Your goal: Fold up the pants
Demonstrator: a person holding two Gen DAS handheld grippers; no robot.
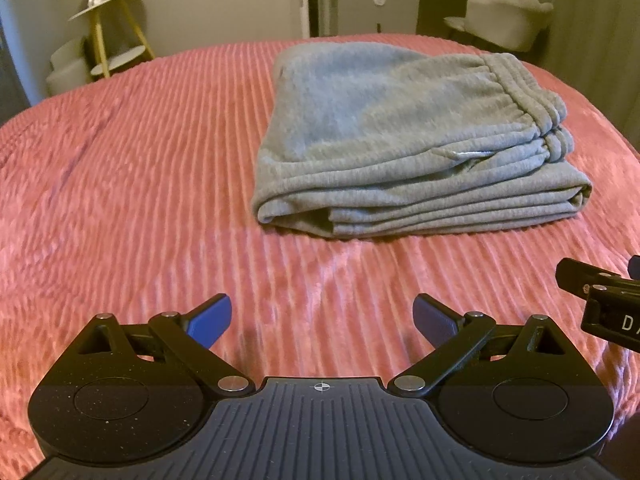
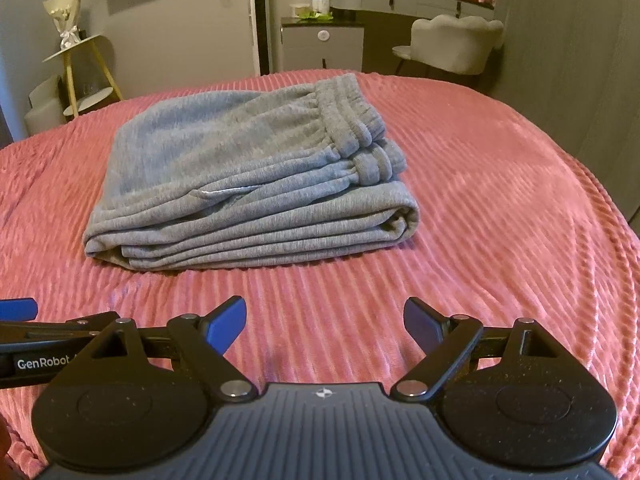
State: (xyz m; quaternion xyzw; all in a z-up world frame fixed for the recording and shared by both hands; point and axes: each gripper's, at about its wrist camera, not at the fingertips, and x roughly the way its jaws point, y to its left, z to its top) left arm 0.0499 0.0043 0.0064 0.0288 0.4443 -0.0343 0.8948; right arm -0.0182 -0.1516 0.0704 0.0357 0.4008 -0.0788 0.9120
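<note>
1. Pants (image 1: 404, 136), grey sweatpants already folded into a compact stack of several layers, are lying on the pink ribbed bedspread (image 1: 132, 184), with the elastic waistband (image 1: 516, 96) sitting on top along the stack's right side and a drawstring tip peeking out of the layers.
2. Judging by that tidy stack, the folding is looking finished or very nearly so; the step in hand is appearing to be a pull-back or a pause for inspection.
3. Left gripper (image 1: 322, 318) is hovering level over bare bedspread, on the near side of the pants and apart from them, its blue pads (image 1: 212, 320) spread wide and gripping nothing.
4. Right gripper (image 2: 324, 320) is hovering just beside the left one, also on the near side of the pants and clear of them, its blue pads (image 2: 226, 322) likewise spread wide and carrying nothing.
5. Any next move is likely calling only for a light press to square the near folded edge (image 2: 248, 256), or for tucking in the drawstring tip (image 2: 222, 191); otherwise both tools are needing nothing more than to back away without snagging the bedspread.
</note>
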